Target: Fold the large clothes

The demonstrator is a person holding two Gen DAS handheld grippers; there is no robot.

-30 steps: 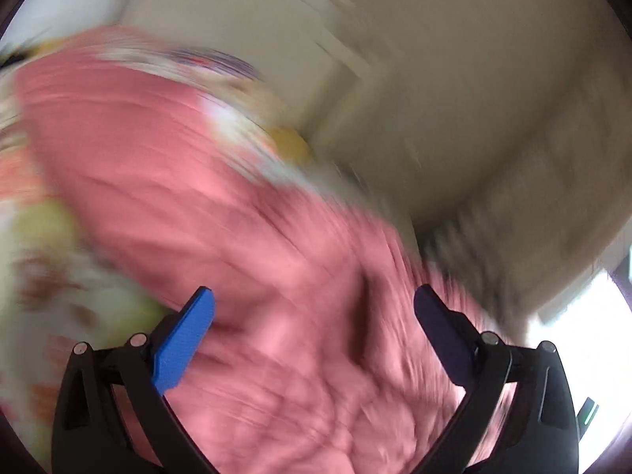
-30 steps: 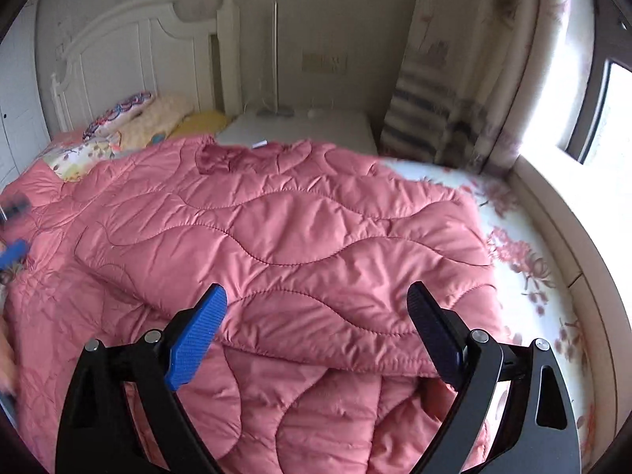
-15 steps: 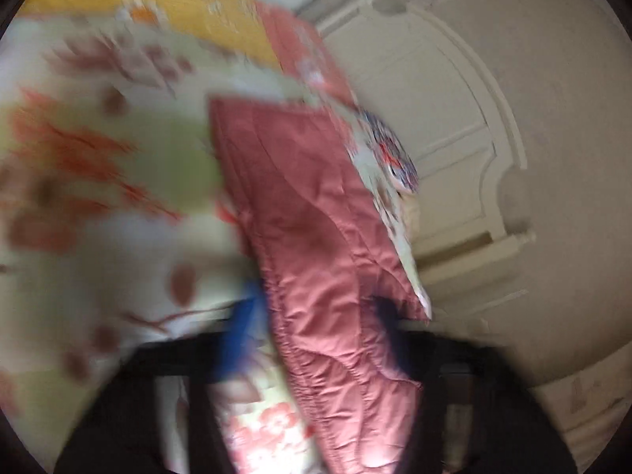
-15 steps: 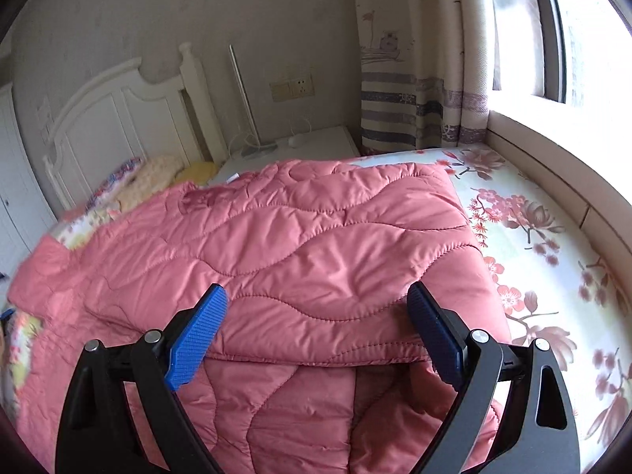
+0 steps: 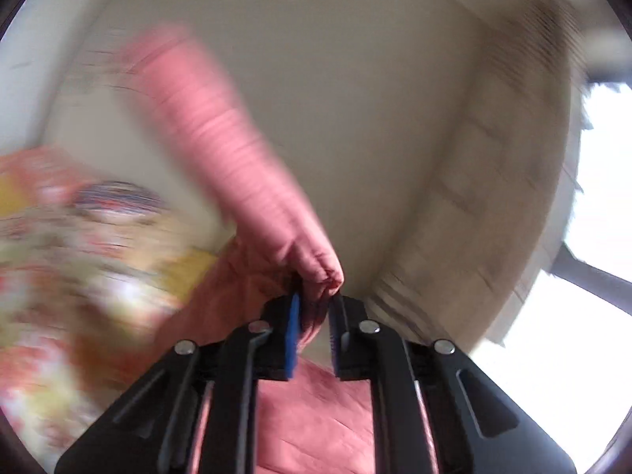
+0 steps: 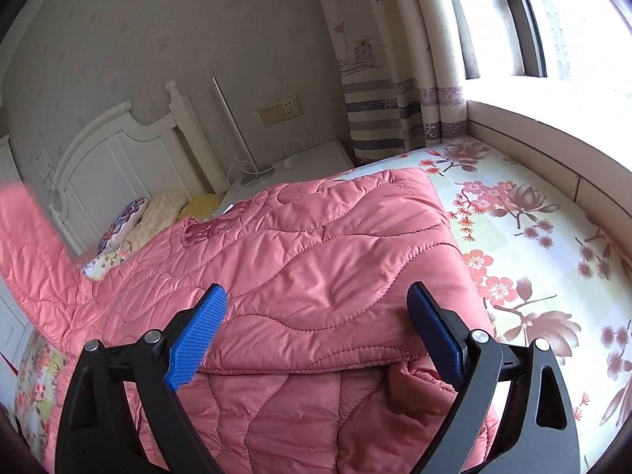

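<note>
pink quilt [image 6: 316, 260] | edge pinched in left gripper [image 5: 314, 308]; right gripper [image 6: 316, 331] agape above folded edge

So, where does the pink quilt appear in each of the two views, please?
Left wrist view: the pink quilt runs blurred from upper left down to the centre, where the left gripper pinches its edge.
Right wrist view: it fills the centre and lower left, with the open right gripper above it and a lifted part at the left edge.
Shared landmark: the striped curtain, at the right in the left view.
</note>
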